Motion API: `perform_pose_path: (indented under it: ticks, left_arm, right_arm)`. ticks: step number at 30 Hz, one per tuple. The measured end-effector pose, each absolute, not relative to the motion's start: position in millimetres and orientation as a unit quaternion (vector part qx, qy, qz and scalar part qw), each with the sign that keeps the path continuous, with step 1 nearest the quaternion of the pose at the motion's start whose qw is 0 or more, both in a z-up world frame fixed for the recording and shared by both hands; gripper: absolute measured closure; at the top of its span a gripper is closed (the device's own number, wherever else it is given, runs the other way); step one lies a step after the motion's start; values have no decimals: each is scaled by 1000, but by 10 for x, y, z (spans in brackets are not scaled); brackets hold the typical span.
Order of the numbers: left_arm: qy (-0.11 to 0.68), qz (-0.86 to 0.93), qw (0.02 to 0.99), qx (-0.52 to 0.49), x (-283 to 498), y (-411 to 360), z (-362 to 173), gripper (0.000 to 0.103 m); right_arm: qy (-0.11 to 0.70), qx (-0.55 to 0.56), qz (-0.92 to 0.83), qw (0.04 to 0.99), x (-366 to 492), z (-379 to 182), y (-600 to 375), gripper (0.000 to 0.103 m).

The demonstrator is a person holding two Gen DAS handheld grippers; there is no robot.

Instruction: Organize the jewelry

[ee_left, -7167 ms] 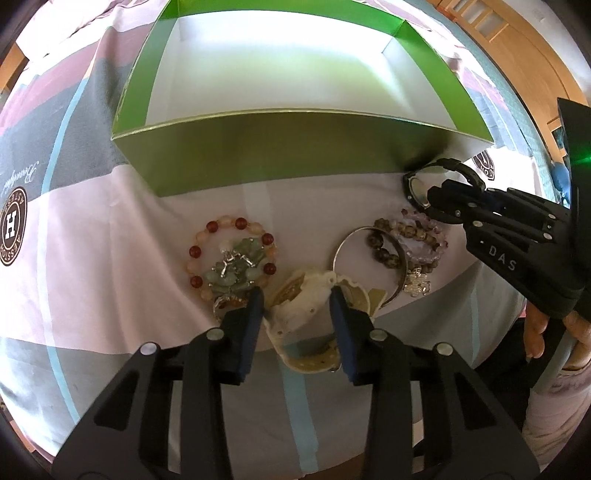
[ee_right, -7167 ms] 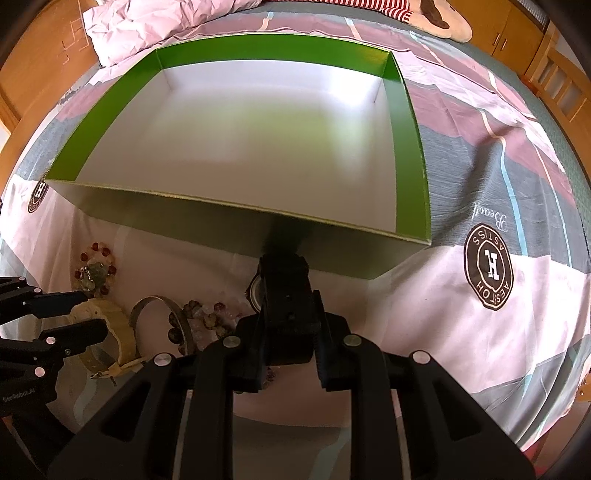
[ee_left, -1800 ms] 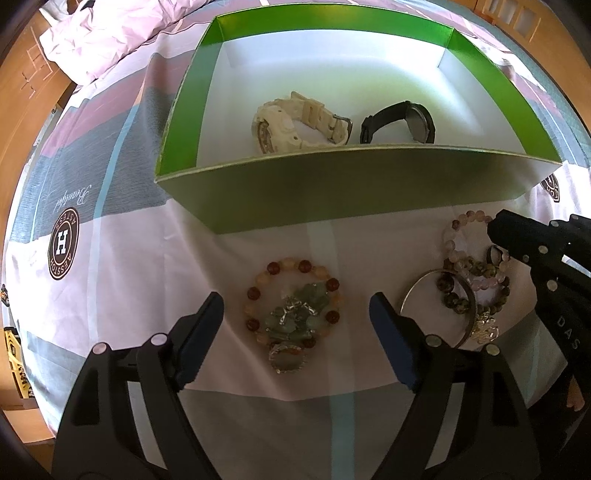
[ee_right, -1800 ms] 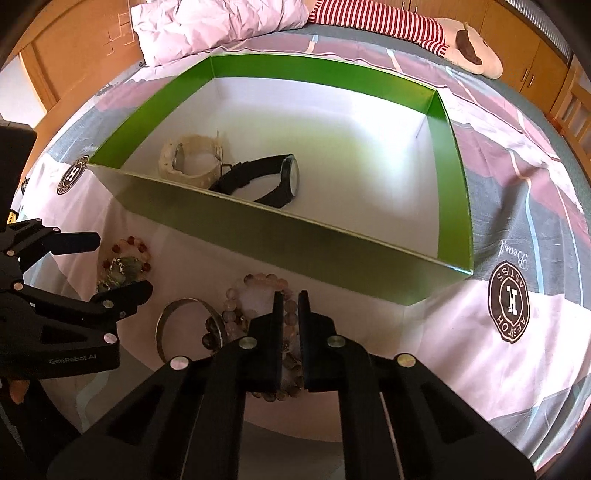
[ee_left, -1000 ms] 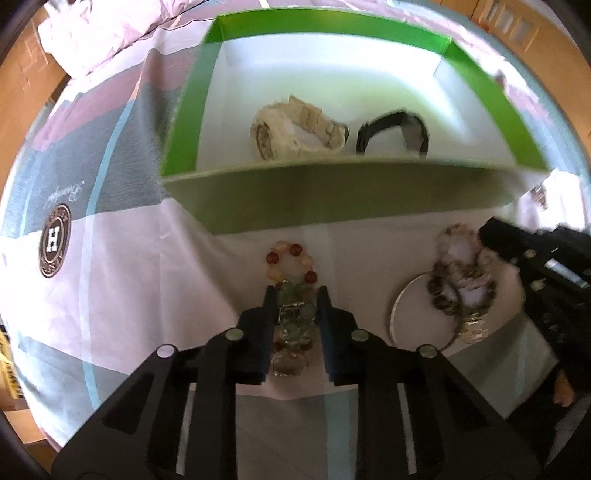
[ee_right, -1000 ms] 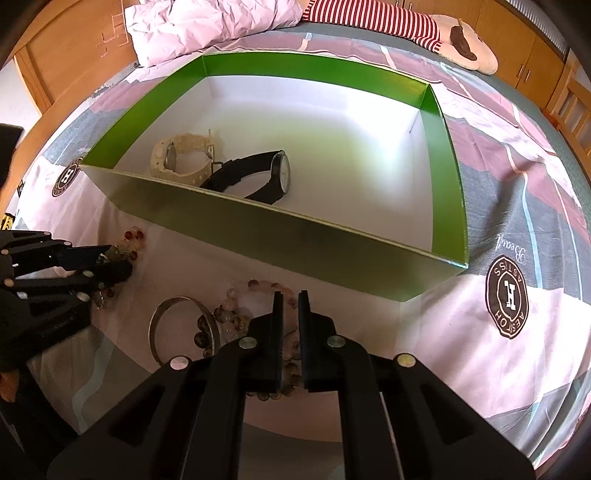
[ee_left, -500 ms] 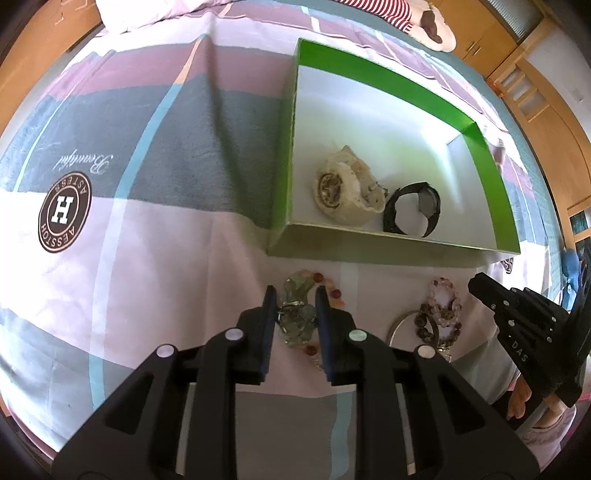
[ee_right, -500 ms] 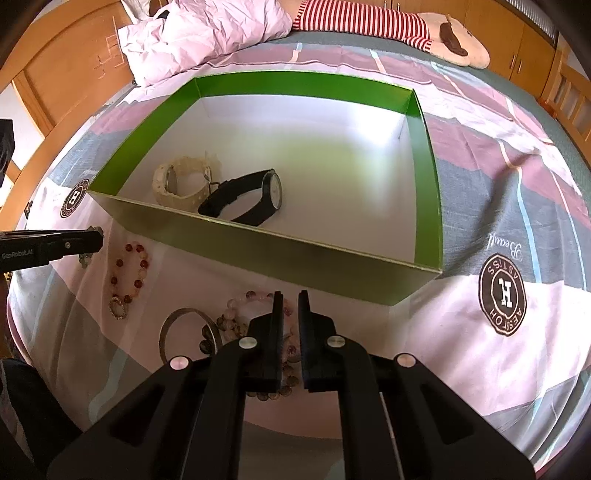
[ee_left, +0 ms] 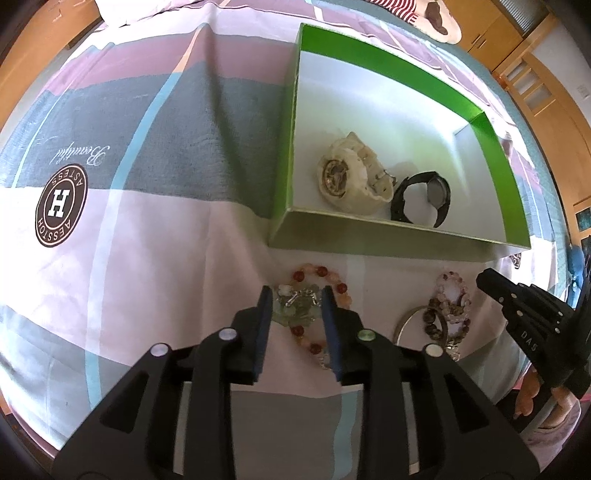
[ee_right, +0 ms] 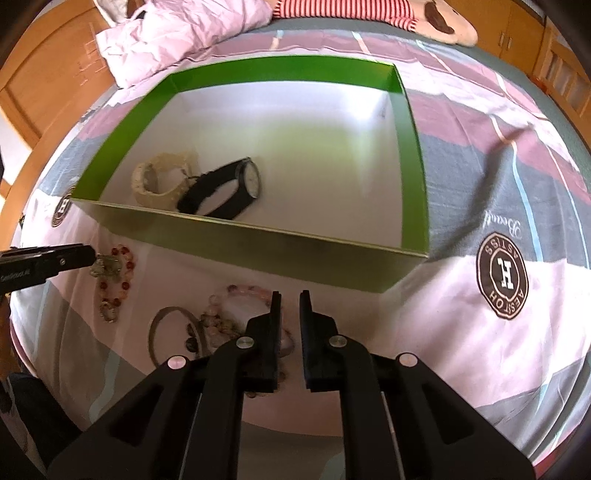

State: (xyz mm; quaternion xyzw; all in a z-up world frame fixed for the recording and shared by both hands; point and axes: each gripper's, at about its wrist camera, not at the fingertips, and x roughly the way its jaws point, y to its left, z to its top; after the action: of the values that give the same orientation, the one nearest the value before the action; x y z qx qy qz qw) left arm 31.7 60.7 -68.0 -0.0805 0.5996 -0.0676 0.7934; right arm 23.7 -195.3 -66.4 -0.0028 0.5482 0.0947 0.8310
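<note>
A green box with a white inside holds a cream watch and a black watch. My left gripper is shut on a green bead cluster that lies inside a red and orange bead bracelet. My right gripper is nearly shut, with nothing seen between its fingers, beside a pink bead bracelet. A metal bangle and dark beads lie beside it.
All lies on a bed sheet with pink, grey and purple patches and round brown logos. A pink pillow and a striped plush toy lie beyond the box. Wooden cabinets stand around.
My left gripper closed on the green bead cluster a second ago and has lifted back with it; the bracelet is stretched out long. My right gripper has parted slightly.
</note>
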Motion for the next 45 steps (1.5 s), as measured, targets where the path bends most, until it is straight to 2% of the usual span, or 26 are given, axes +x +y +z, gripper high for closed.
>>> perform_pose_path:
  ticks: [2, 4, 12, 14, 19, 21, 22, 23, 24, 26, 28, 35, 45]
  left_arm:
    - [603, -64, 791, -80, 323, 603, -706, 64]
    - [605, -60, 790, -80, 328, 606, -725, 62]
    - [612, -51, 786, -69, 335, 562, -794, 58]
    - [612, -52, 787, -64, 337, 524, -801, 54]
    - [610, -44, 790, -44, 332, 428, -841, 54]
    - [608, -41, 792, -36, 343, 388, -853, 57]
    - [606, -41, 794, -30, 344, 364, -855, 62]
    - [605, -40, 795, -26, 342, 349, -856, 73]
    - [604, -39, 796, -23, 349, 332, -859, 74]
    - [602, -44, 797, -21, 356, 299, -860, 84]
    - [600, -51, 798, -22, 354, 272, -843, 85]
    - [589, -63, 806, -16, 337, 175, -751, 86]
    - [548, -122, 824, -75, 273, 323, -350, 86]
  right_arm:
    - [553, -2, 97, 828, 242, -693, -1934, 82]
    - [554, -4, 99, 826, 241, -722, -1904, 73]
    - [555, -29, 100, 825, 284, -868, -1771, 73]
    - [549, -41, 99, 829, 277, -869, -1729, 73]
    - [540, -64, 97, 834, 270, -881, -1613, 73]
    - [538, -72, 97, 835, 258, -884, -1579, 73]
    - [537, -73, 99, 835, 233, -893, -1572, 76]
    - [537, -72, 104, 834, 218, -889, -1561, 83]
    - [536, -73, 107, 834, 205, -884, -1544, 87]
    - [534, -78, 109, 835, 188, -879, -1516, 91]
    - [534, -81, 110, 835, 180, -871, -1497, 95]
    - [506, -91, 125, 848, 70, -707, -1412, 96]
    - [456, -20, 184, 870, -115, -209, -1574, 96]
